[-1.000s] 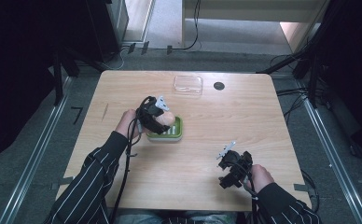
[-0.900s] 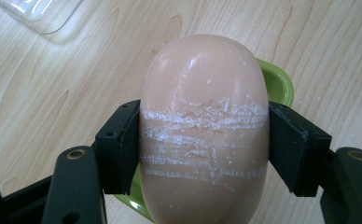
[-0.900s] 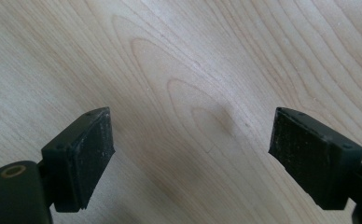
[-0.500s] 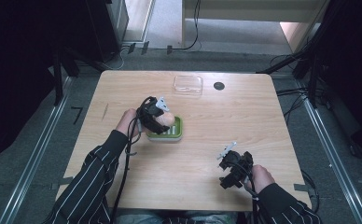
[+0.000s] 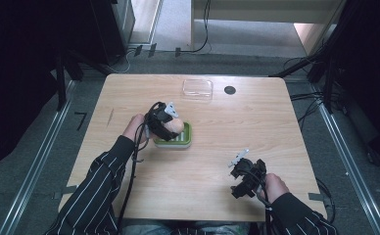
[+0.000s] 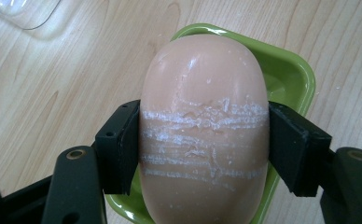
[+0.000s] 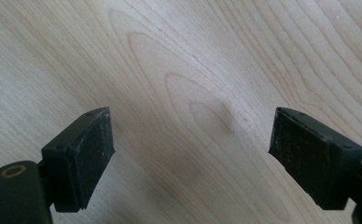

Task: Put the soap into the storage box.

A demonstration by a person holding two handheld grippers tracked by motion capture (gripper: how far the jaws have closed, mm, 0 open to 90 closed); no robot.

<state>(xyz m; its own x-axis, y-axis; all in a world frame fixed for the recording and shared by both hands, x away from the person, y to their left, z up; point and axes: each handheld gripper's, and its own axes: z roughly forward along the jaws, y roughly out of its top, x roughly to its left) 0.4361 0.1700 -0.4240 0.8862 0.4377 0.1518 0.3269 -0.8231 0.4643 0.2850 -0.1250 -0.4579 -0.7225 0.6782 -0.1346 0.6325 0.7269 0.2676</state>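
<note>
One bar of peach-coloured soap (image 6: 203, 126) is sitting clamped in the left tool (image 6: 202, 144), directly above the green soap dish (image 6: 295, 74) that is serving as the landmark here. In the left gripper view the two black pads are pressing on the bar's long sides at about its middle, and the bar is hanging over the dish with its far end pointing toward the dish's far rim; whether its underside is touching the ribs of the dish I cannot tell.

The soap is looking stiff and fairly light, but smooth and likely slippery. White scrape lines are running across its top between the pads, which suggests the surface is soft enough to mark under pressure. Judging by that, the flat long sides at the middle are the right place to take hold, as the rounded ends would be squeezing out of a grip.

In the high view the left tool (image 5: 161, 120) is hovering over the dish (image 5: 185, 140) near the middle of the wooden surface (image 5: 129, 93). A clear plastic lid (image 5: 197, 88) is lying beyond the dish, toward the far edge. The right tool (image 7: 191, 154) is standing wide apart, holding nothing, well off to the near right of the dish (image 5: 246, 177).
</note>
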